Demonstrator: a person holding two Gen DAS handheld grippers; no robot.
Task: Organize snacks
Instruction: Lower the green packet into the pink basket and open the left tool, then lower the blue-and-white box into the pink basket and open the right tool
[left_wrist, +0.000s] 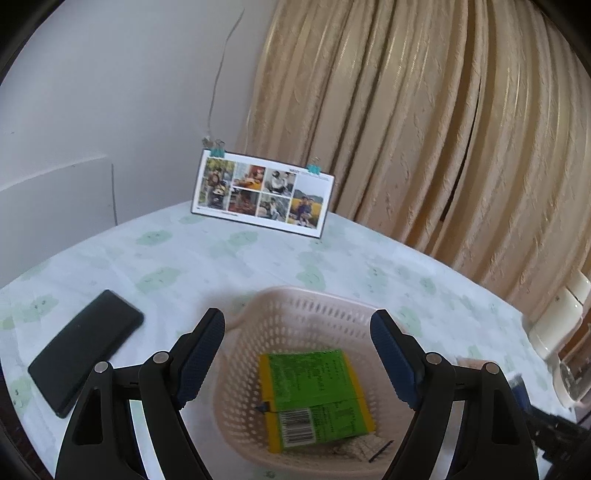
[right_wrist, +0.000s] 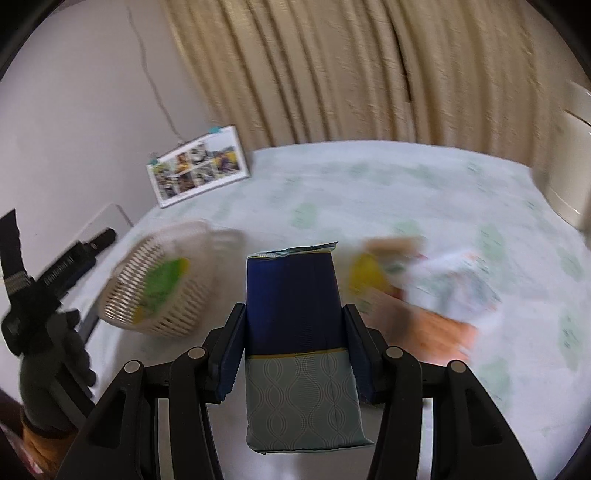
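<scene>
Blue-and-pale-patterned snack packet (right_wrist: 295, 332) clamped between the two fingers of the right gripper (right_wrist: 293, 354), held above the table, its crimped top edge pointing away from the camera. Finger pads press both long sides of the packet.

Left of it, the pinkish perforated plastic basket (left_wrist: 314, 314) sits on the table. Inside lies a green-and-yellow snack packet (left_wrist: 314, 395), flat on the basket floor, barcode side up. A pale scrap of wrapper shows under its near corner; too small to identify.

Left gripper (left_wrist: 297, 363) hangs over the basket with its jaws spread wide and nothing between them; the basket's rim shows in the gap.

To the right of the blue packet, a loose heap of more snack packets (right_wrist: 424, 280) on the table — yellow, white, orange — badly motion-blurred.

Gloved hand (right_wrist: 55, 365) visible in the right wrist view, gripping the left tool's handle.

Black phone (left_wrist: 85, 350) lies flat on the green-patterned tablecloth (left_wrist: 221, 258), left of the basket. A photo collage card (left_wrist: 262, 194) stands at the far edge against the wall. Beige curtain (left_wrist: 424, 129) behind.
</scene>
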